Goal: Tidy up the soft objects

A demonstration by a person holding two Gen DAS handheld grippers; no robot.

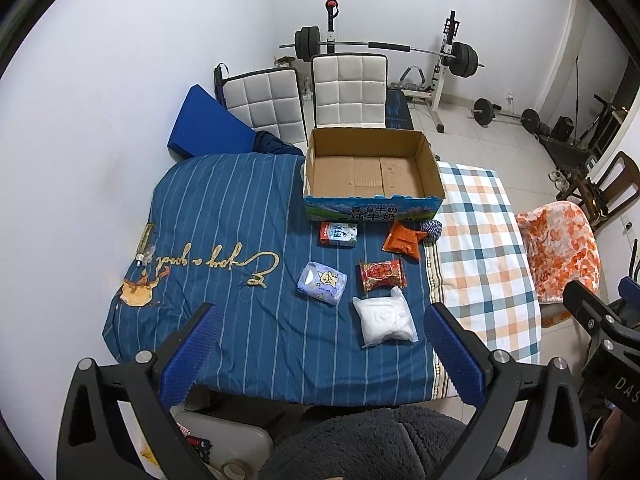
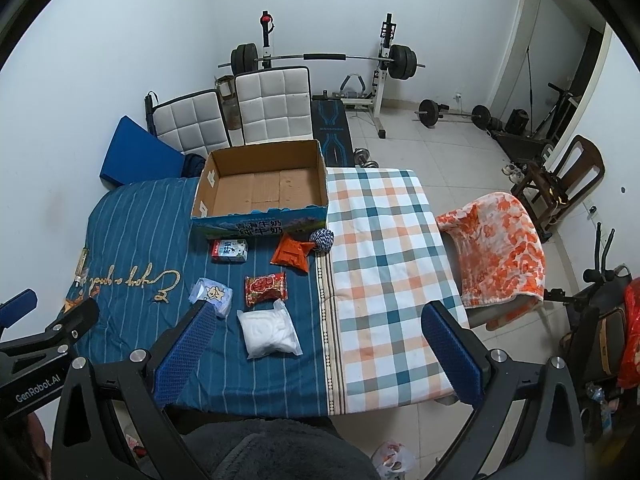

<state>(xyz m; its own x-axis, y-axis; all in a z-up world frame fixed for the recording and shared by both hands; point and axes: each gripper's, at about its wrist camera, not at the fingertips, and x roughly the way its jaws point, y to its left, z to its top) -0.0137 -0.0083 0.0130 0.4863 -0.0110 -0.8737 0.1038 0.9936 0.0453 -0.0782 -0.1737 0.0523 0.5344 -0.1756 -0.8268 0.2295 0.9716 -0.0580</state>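
Note:
An open empty cardboard box (image 1: 372, 176) (image 2: 264, 188) stands at the far side of a table covered with a blue striped cloth (image 1: 224, 240). In front of it lie a small red-and-white pack (image 1: 338, 235), an orange packet (image 1: 404, 240), a blue-white yarn ball (image 1: 433, 229), a red snack packet (image 1: 382, 275), a light blue tissue pack (image 1: 322, 282) and a white soft bag (image 1: 384, 322). My left gripper (image 1: 320, 344) is open and empty, held above the near edge. My right gripper (image 2: 320, 344) is open and empty, to the right of the white bag (image 2: 268, 334).
A checked cloth (image 2: 384, 260) covers the table's right part. An orange floral blanket (image 2: 500, 248) hangs on a chair to the right. Two white padded chairs (image 1: 348, 92) stand behind the box. A barbell rack (image 1: 384, 48) and weights stand on the tiled floor beyond.

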